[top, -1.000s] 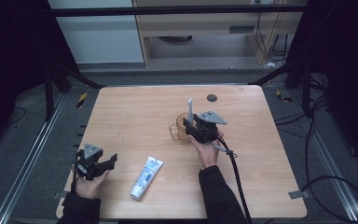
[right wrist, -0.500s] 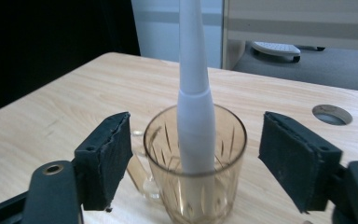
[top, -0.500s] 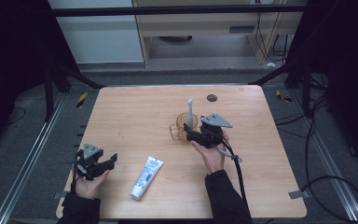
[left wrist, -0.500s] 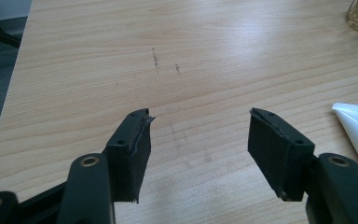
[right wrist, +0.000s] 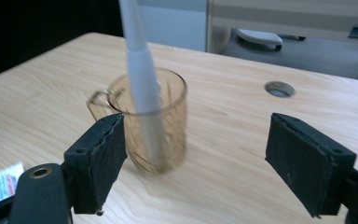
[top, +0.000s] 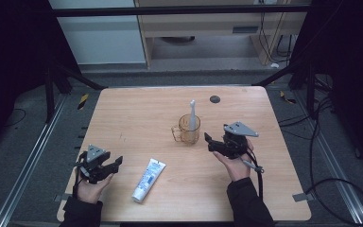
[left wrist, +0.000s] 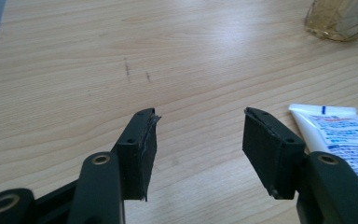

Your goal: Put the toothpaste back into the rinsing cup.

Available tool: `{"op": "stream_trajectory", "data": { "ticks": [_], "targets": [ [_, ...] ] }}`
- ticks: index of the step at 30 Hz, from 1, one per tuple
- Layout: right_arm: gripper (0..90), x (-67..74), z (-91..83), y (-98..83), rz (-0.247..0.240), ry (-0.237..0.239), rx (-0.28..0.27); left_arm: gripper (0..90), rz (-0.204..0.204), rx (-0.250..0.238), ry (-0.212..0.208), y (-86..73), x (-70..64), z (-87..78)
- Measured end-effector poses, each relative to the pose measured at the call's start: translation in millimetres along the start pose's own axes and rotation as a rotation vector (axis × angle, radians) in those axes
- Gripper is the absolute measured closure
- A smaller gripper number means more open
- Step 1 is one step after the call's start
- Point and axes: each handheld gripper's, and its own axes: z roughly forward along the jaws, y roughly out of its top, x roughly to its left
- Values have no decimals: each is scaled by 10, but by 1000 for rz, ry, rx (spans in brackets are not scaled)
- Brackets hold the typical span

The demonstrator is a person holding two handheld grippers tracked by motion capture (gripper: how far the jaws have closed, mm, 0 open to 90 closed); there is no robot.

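A lab: wooden table (top: 123, 113) inside a black frame (top: 179, 9), cables (top: 321, 142) on the floor.

Both forearms come in from the table's (top: 123, 109) near edge. Left hand (top: 90, 187) rests at its near left corner; left gripper (top: 116, 163) points right, low over the table, jaws apart with nothing between, just been closing. Right hand (top: 236, 165) sits right of centre; right gripper (top: 207, 141) points left, jaws wide, just been opening, holding nothing.

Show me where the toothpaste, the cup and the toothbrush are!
toothpaste tube (top: 149, 179): high view, middle of the tube.
cup (top: 189, 132): high view, its front wall.
toothbrush (right wrist: 142, 70): right gripper view, its white handle.
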Motion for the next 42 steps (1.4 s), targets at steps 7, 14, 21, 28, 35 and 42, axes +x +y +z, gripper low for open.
{"op": "stream_trajectory", "data": {
  "ticks": [7,14,21,28,35,42],
  "targets": [
    [196,-215,-209,-128,-7,-30,39,444,24,13,-49,67,-132,-26],
    [191,-392,-340,-293,8,-54,75,430,65,49,-109,157,-309,-39],
    [186,-508,-410,-457,-9,-73,125,396,102,92,-176,232,-477,-49],
    [186,-566,-457,-567,-18,-89,164,388,129,143,-196,304,-572,-6],
    [184,-600,-500,-598,-13,-90,173,386,148,218,-197,365,-677,19],
    [181,-598,-494,-601,-15,-90,184,388,156,259,-201,390,-752,54]
  ]
}}
